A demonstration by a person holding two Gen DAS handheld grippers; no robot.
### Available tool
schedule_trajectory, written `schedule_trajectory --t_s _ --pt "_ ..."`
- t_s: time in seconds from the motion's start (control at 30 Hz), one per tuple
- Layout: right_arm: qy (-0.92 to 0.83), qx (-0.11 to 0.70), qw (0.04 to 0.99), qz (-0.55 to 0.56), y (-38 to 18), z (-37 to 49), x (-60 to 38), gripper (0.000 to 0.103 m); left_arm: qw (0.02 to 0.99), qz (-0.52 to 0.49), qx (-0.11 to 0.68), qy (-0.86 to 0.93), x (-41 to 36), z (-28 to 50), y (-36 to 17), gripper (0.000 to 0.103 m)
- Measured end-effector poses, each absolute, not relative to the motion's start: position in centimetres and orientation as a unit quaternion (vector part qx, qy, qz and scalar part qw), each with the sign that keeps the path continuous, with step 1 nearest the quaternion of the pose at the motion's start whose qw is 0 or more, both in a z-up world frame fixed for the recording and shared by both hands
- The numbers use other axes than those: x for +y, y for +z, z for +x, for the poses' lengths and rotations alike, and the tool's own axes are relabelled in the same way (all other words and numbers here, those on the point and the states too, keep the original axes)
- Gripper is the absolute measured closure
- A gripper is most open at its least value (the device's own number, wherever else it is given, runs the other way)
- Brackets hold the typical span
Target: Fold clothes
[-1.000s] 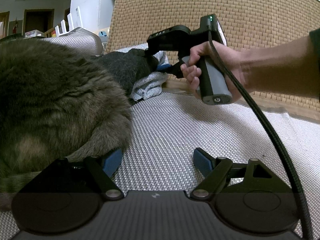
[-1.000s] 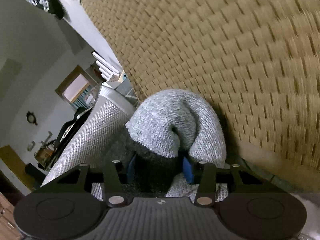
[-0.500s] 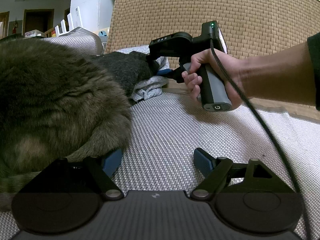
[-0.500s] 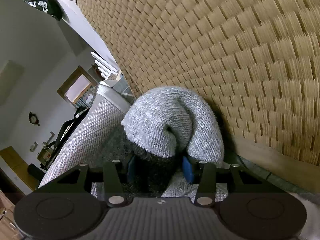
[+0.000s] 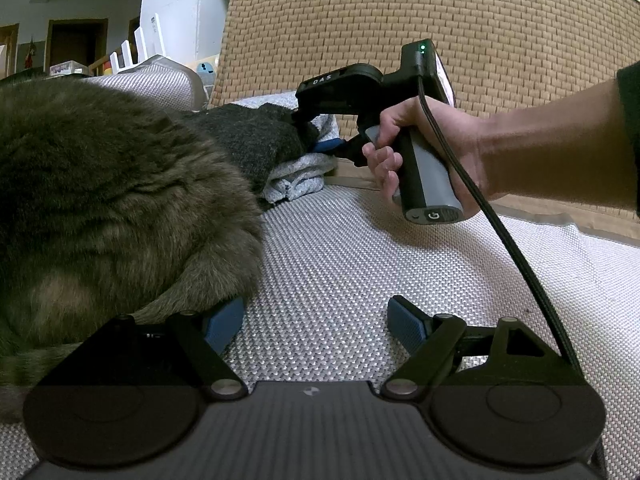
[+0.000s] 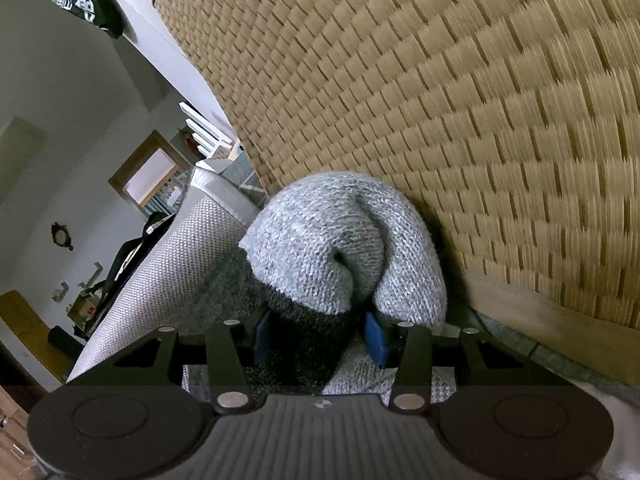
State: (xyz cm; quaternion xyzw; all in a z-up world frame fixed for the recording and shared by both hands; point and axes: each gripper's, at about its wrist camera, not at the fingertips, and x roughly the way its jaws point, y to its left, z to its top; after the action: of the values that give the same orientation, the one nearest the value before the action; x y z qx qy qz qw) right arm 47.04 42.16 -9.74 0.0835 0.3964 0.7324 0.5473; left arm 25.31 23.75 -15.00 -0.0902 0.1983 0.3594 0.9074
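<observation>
Knitwear is what matters here: a two-tone knitted garment (image 6: 340,248), light grey over dark charcoal, lies bunched at the back of the woven grey cushion (image 5: 360,272), right against the tan wicker backrest (image 5: 480,40). The right gripper (image 6: 318,334) is clamped on a thick dark fold of it, blue pads pressing in from both sides, and the person's hand (image 5: 420,148) squeezes the handle. From the left wrist view the bundle looks rolled over on itself, the pale part spilling out below the dark part.

The left gripper (image 5: 316,324) sits low on the cushion with its jaws standing apart and nothing between them. Its left pad (image 5: 224,322) is tucked just beside the fur of a tabby cat (image 5: 100,208) curled on the seat, which hides much of the garment's near end.

I'd say this is the pickup stage, nothing folded yet. Next the garment wants drawing out from the backrest and spreading flat, with the free gripper taking a second edge, and doing so without nudging the cat.
</observation>
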Motion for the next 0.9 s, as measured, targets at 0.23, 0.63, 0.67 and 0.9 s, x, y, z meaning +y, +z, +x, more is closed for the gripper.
schedule_trajectory --t_s 0.23,0.63,0.67,0.9 --pt "0.73 0.376 0.564 0.09 -8.9 46.1 40.3 0.048 0.908 -0.088 0.197 0.359 23.7 25.3 -15.4 0.02" --pt "0.761 0.341 0.55 0.05 -7.3 41.6 37.7 0.032 0.908 -0.084 0.196 0.361 23.5 25.4 -15.5 0.02" --pt "0.76 0.34 0.552 0.044 -7.4 41.5 37.9 0.033 0.908 -0.084 0.196 0.361 23.5 25.4 -15.5 0.02" --pt "0.732 0.383 0.564 -0.016 -10.1 41.9 40.4 0.038 0.908 -0.084 0.196 0.361 23.3 25.3 -15.4 0.02"
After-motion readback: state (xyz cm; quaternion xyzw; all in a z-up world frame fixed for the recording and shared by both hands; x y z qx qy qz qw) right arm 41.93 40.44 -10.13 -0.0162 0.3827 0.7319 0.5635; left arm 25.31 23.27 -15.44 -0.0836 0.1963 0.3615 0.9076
